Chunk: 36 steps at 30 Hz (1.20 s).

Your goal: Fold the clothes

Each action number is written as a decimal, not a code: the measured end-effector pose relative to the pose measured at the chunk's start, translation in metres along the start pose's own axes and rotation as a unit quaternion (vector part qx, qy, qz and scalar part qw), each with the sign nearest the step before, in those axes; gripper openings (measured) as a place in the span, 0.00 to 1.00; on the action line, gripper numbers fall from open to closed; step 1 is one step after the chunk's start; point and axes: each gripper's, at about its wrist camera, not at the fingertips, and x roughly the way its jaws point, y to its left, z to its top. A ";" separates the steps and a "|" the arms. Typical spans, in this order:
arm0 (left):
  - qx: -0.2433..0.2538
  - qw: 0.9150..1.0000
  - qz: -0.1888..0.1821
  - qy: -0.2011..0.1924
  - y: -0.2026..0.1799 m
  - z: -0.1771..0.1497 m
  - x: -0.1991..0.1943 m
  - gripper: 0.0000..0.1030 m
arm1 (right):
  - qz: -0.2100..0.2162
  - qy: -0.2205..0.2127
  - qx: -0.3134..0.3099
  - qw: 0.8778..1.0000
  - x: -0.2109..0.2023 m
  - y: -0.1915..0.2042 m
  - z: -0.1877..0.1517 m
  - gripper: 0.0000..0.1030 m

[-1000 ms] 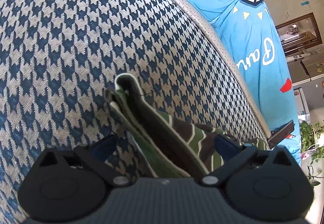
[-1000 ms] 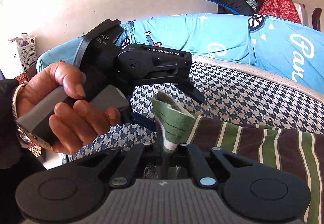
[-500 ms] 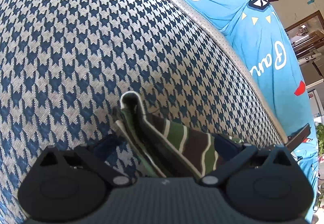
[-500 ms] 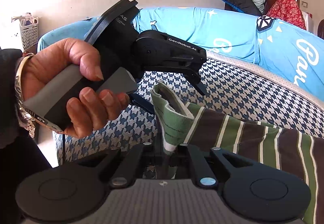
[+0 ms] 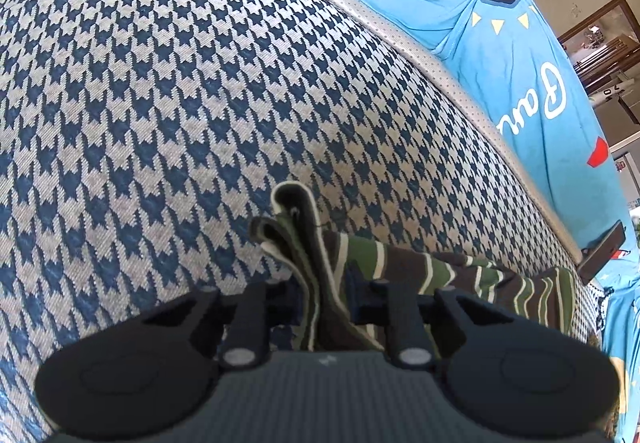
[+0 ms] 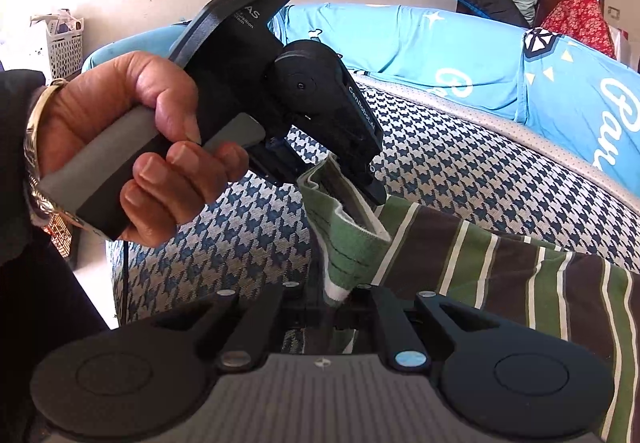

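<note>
Nearest the right wrist camera, the right gripper (image 6: 338, 303) is clamped tight on the white-edged green hem of the brown, green and white striped knit garment (image 6: 500, 267), whose body spreads off to the right over the blue and grey houndstooth sofa seat (image 6: 460, 163). Just beyond, the left gripper (image 5: 322, 295) is closing its jaws on the bunched layers of the same hem, and the folded cloth stands up between its pads, already pinched. The left hand (image 6: 132, 159), wearing a gold-coloured bracelet below a dark sleeve, grips that tool's grey handle. Farther back, a bright blue cover with white lettering (image 5: 532, 83) drapes the sofa back. A white plastic lattice basket (image 6: 64, 47) sits against the pale wall at far left.
</note>
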 end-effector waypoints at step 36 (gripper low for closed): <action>0.034 0.991 -0.097 -0.082 -0.069 -0.042 -0.002 0.05 | -0.113 -0.034 0.009 0.993 -0.055 -0.040 -0.023 0.06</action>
